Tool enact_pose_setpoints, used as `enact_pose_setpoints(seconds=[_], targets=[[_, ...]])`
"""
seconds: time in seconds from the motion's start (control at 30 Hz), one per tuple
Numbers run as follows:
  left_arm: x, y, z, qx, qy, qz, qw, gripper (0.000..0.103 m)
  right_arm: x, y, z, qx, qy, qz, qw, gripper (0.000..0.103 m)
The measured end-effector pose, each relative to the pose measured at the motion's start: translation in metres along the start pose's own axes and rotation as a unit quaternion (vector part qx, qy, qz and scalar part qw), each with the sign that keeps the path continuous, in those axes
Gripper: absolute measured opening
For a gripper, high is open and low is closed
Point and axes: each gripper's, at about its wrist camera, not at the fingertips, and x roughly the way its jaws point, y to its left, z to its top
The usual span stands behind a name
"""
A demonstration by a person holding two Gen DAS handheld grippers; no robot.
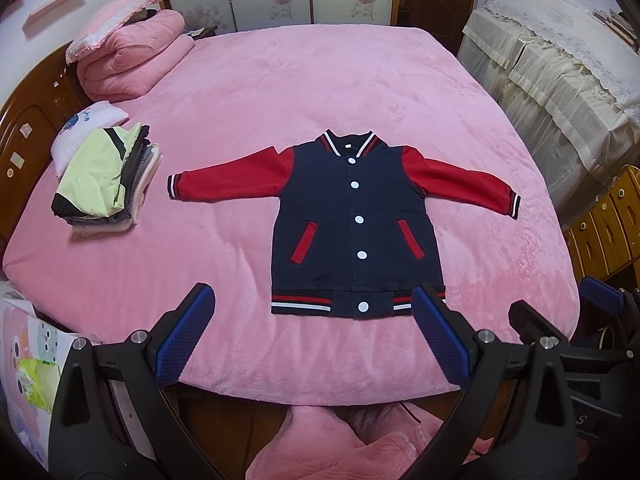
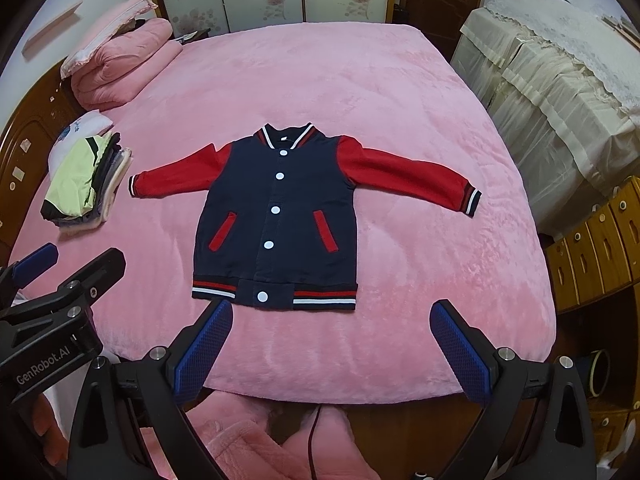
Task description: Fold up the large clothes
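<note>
Left wrist view shows the jacket [image 1: 352,220] spread flat and face up on the pink blanket [image 1: 320,92] that covers the bed, a little toward the near edge. Its long axis runs from the striped hem nearest the cameras to the collar at the far end, and the two red sleeves stretch out sideways with a slight downward slant. The navy front is buttoned shut with white snaps down the middle.

The left gripper [image 1: 314,334] hangs above the near edge of the bed with its blue-padded fingers spread wide — nothing between them, and one pad overlaps the hem's corner only in line of sight. The right gripper [image 2: 332,342] is likewise wide apart and empty, poised just short of the hem. Each gripper shows at the edge of the other's view.

A stack of folded clothes [image 1: 106,178] sits on the blanket well to the jacket's left, with a rolled pink quilt [image 1: 128,56] beyond it by the wooden headboard [image 1: 28,132]. On the opposite side stands furniture under a cream lace cover [image 2: 560,76] — wooden drawers [image 2: 596,252] nearer.
</note>
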Motion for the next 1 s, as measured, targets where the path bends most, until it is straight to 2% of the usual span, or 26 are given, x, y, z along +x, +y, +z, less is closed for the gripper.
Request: enact_pose_setpoints(seconds=[0.27, 0.67, 0.87, 1.0], targets=[[-0.003, -0.009, 0.005, -0.006, -0.011, 0.018, 0.9998, 0.098, 0.000, -0.010, 0.005, -0.001, -0.009, -0.001, 1.000, 0.100], [0.006, -0.033, 0.017, -0.037, -0.004, 0.050, 0.9981, 0.098, 0.007, -0.037, 0.042, -0.029, -0.033, 0.016, 0.999, 0.099], [0.012, -0.028, 0.024, -0.064, 0.003, 0.081, 0.9946, 0.098, 0.020, -0.050, 0.067, -0.040, -0.036, 0.019, 0.998, 0.093], [0.014, -0.012, 0.026, -0.087, 0.006, 0.098, 0.9914, 0.096, 0.036, -0.039, 0.089, -0.061, -0.030, 0.028, 0.997, 0.093]])
